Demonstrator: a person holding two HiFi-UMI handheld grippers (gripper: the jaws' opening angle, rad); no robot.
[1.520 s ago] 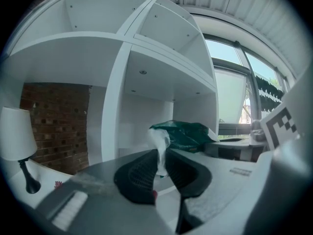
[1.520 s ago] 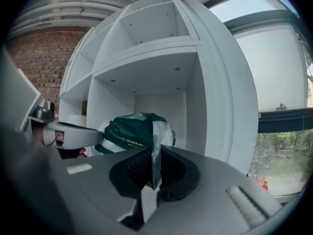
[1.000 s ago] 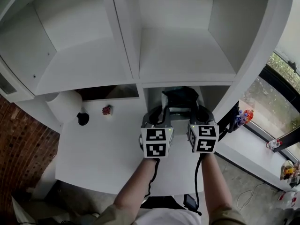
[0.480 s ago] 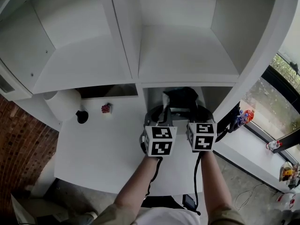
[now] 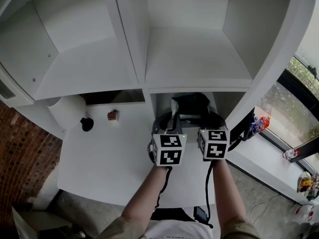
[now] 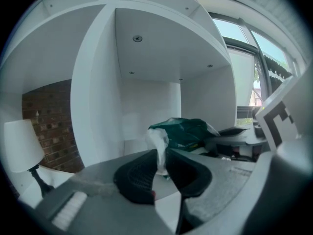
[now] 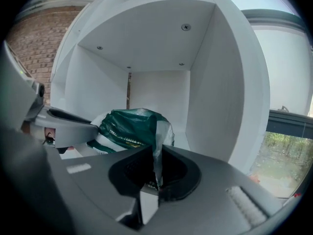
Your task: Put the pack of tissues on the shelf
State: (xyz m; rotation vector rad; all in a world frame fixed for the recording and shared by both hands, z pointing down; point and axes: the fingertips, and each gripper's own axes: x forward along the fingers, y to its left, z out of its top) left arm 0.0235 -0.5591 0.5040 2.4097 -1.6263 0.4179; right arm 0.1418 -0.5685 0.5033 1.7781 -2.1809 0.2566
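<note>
The pack of tissues (image 5: 192,103) is a dark green and white plastic-wrapped bundle. It lies at the mouth of the shelf's lower right compartment (image 5: 160,102), just beyond both grippers. My left gripper (image 5: 172,117) is shut on a white twist of the wrapper at the pack's left end (image 6: 159,148). The right gripper (image 5: 207,116) pinches a thin fold of film at the right end (image 7: 157,155); its jaws have just been opening a little, with the film still between them. Seen from each gripper, the pack (image 6: 186,133) (image 7: 129,126) rests on the white surface inside the compartment.
The white shelf unit has two large open compartments above (image 5: 199,59) (image 5: 84,68). On the white table (image 5: 109,158) at the left stand a white lamp (image 5: 67,111) and a small red object (image 5: 112,115). A window sill with toys (image 5: 259,123) runs along the right.
</note>
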